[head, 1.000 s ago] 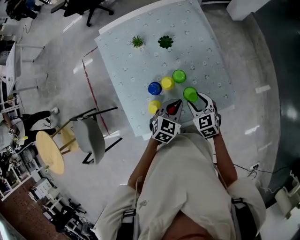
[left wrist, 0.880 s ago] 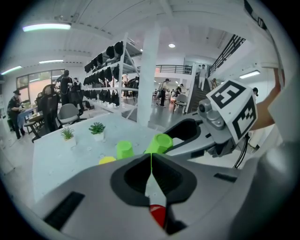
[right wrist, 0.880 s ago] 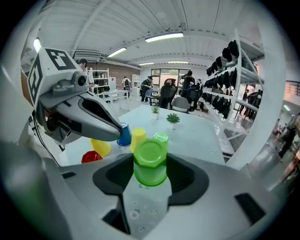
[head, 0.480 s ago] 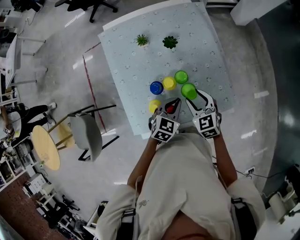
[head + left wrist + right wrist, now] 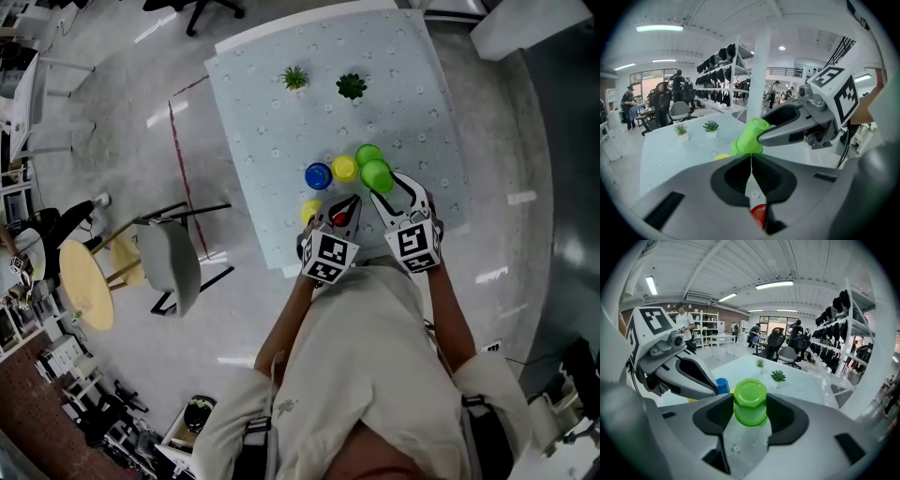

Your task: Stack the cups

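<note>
The right gripper is closed on a green cup. The cup is clamped upside down between the pads, with its closed base turned up and away from the fingers and its long axis tipped off upright (the lean is seen best from the left gripper view). A second green cup is seen standing on the table just beyond those fingertips and slightly to their left. It is partly overlapped by the held one in the head view, and whether the two touch cannot be told. A yellow cup and a blue cup are ranged farther to the left of the fingertips.

The jaws of the left gripper are pressed together with nothing between their tips. A red cup is seen just beneath them, and contact with it cannot be judged.

The second green cup is judged the likely seat, and the right hand is much the nearer to it. For the coming move, the held cup's axis would need to be brought upright and its mouth centred over that cup before it is lowered.
</note>
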The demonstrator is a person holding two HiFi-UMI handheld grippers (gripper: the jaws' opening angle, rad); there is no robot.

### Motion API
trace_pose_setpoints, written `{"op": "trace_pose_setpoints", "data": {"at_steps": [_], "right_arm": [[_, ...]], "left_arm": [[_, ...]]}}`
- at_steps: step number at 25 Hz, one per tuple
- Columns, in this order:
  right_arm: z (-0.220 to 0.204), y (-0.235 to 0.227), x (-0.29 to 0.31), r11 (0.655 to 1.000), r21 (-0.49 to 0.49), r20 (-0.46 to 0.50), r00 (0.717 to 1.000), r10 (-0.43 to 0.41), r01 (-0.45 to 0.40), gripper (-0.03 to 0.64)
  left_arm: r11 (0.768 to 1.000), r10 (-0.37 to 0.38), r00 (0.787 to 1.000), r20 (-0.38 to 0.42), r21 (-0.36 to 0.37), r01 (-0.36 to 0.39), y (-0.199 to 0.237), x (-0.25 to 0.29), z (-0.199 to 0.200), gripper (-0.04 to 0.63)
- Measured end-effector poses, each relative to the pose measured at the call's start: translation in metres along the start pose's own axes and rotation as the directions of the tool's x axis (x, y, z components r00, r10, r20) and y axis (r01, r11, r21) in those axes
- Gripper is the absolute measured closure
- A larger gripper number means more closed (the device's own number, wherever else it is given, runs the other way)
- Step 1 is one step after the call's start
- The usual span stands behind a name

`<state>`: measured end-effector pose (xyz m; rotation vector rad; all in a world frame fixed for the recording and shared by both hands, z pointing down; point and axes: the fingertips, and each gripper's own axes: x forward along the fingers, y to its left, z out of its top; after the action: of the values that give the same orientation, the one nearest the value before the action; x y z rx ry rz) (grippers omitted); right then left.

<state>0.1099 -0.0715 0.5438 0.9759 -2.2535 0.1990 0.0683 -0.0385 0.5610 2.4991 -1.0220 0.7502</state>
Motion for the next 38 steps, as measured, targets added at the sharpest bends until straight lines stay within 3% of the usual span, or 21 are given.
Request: {"op": "trace_pose_setpoints", "data": {"at_steps": [30, 38], "right_arm": [[0.013, -0.007, 0.048, 0.999, 0.013, -0.049, 0.998, 0.049, -0.049, 0.393], [0.017, -0.007, 0.048, 0.999, 0.012, -0.041, 0.998, 0.043, -0.043, 0.334]], "left_arm": [[0.996, 0.043, 0.999, -0.013, -0.077, -0.044, 0.033, 0.002, -0.008, 0.577], [0.996, 0.05, 0.999, -0.006, -0.073, -0.051, 0.033, 0.0, -0.007, 0.577]]}}
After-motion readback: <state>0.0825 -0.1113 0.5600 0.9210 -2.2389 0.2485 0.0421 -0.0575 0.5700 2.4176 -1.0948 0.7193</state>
